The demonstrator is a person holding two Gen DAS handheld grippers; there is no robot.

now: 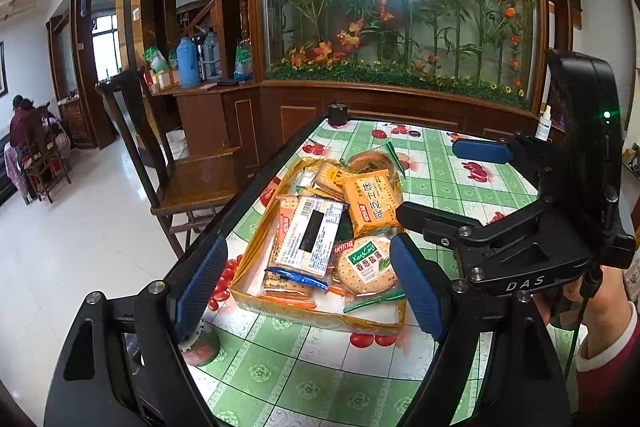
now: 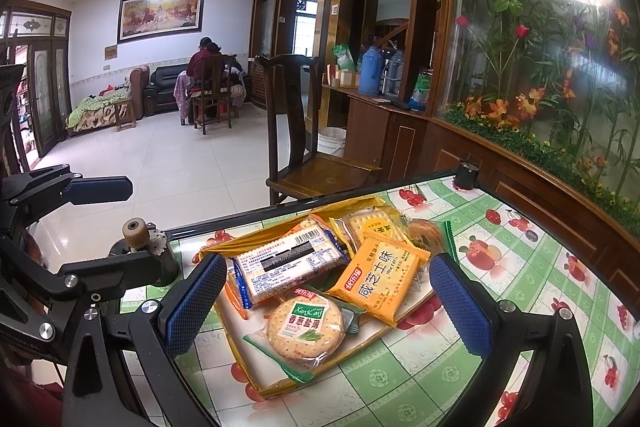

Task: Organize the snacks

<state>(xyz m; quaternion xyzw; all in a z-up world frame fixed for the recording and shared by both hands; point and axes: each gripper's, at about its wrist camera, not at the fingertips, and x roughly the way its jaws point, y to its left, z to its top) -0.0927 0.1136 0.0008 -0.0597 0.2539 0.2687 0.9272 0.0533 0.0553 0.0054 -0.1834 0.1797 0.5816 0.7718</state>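
- Both claws are standing released: your left gripper (image 1: 308,283) is hanging wide apart over the near end of the tray (image 1: 320,321), and your right gripper (image 2: 328,307) is spread just as wide above the same tray – neither is gripping anything.
- Snacks are all lying inside the shallow yellow tray on the green checked tablecloth (image 2: 532,291): the round cracker pack (image 2: 306,329) nearest you, the orange cheese-cracker pack (image 2: 380,277) overlapping its neighbours, the long barcode pack (image 2: 290,265) slanting across the left side, more packs behind.
- Nothing is showing loose on the cloth outside the tray, so this scene is fitting either a finished gathering or a jumble awaiting tidying – you cannot be settling which from here.
- Risks you are facing: packs are overlapping and slippery-looking, so pinching one may be dragging another along.
- The tray is sitting near the table edge (image 1: 256,187); a sideways shove could be sliding it toward the drop.
- Your two grippers are crowding the same spot – a collision is likely if both are descending together.
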